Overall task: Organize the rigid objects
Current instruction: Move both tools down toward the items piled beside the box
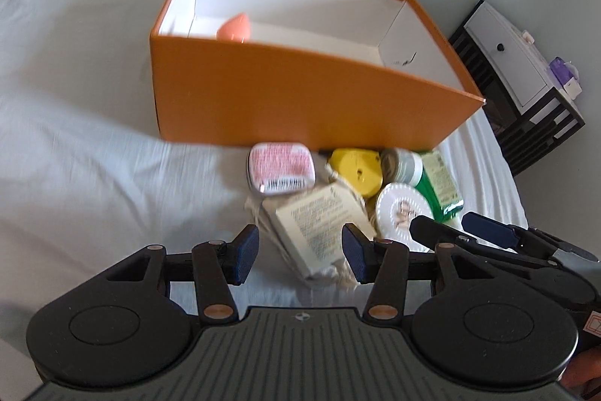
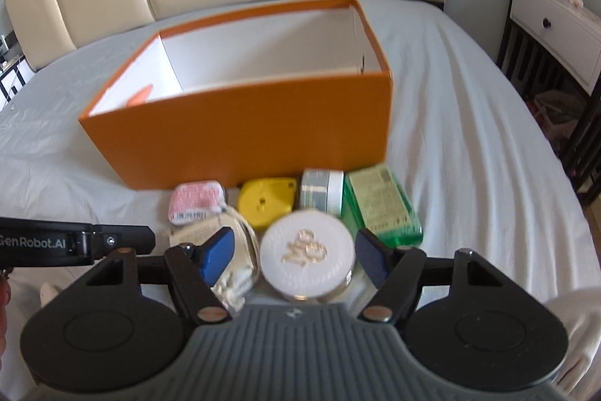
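Both claws released over the item cluster at the near wall of the orange box [image 2: 240,134], on the bed sheet [image 2: 469,123].

Left gripper [image 1: 300,252]: jaws spread wide, straddling a cream printed packet [image 1: 319,224] without touching it. Right gripper [image 2: 295,256]: jaws spread wide either side of the round white compact [image 2: 307,252], pads apart from its rim. Far of the compact, in a row just beside the box wall, left to right: pink tin [image 2: 195,202], yellow case [image 2: 265,202], white jar [image 2: 323,190], green box [image 2: 381,205]. Inside the orange box, at its left end, lies a peach-coloured object [image 1: 231,29], blurred, possibly a sponge. Nightstand [image 2: 556,21] stands at far right.
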`<state>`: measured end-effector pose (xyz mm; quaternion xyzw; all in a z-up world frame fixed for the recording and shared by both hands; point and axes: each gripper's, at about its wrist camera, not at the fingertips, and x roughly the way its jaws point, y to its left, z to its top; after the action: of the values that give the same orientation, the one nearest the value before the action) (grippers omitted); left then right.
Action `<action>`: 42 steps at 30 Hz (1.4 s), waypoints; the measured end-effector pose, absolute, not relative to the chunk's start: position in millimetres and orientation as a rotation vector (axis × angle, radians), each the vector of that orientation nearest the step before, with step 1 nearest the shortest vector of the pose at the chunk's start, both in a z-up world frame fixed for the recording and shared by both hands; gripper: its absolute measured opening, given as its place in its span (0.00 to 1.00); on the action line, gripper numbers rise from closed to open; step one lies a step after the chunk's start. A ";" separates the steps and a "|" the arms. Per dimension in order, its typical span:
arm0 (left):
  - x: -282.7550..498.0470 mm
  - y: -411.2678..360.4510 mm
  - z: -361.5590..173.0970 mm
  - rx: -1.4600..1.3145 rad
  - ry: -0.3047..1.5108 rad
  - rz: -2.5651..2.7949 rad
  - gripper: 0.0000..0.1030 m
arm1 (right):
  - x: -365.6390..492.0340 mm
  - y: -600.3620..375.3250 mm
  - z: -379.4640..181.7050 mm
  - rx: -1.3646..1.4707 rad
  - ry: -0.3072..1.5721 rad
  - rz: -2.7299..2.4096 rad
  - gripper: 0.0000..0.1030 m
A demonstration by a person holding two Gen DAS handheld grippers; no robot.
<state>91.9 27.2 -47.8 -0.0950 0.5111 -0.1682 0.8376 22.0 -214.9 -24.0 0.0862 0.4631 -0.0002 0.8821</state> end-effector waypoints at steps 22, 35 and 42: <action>116.5 31.0 -107.9 -0.567 1.252 -0.191 0.74 | 44.1 -259.7 -65.5 0.494 1.157 -0.071 0.61; 126.4 19.1 -117.6 -0.595 1.239 -0.218 0.83 | 62.1 -266.5 -83.0 0.623 1.199 -0.062 0.67; 125.7 21.3 -113.4 -0.597 1.211 -0.251 0.61 | 56.8 -260.0 -73.9 0.582 1.174 -0.088 0.58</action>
<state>125.7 21.3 -113.4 -0.2755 0.5592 -0.1160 0.7733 56.8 -260.0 -73.9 0.2705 0.5457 -0.0409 0.7921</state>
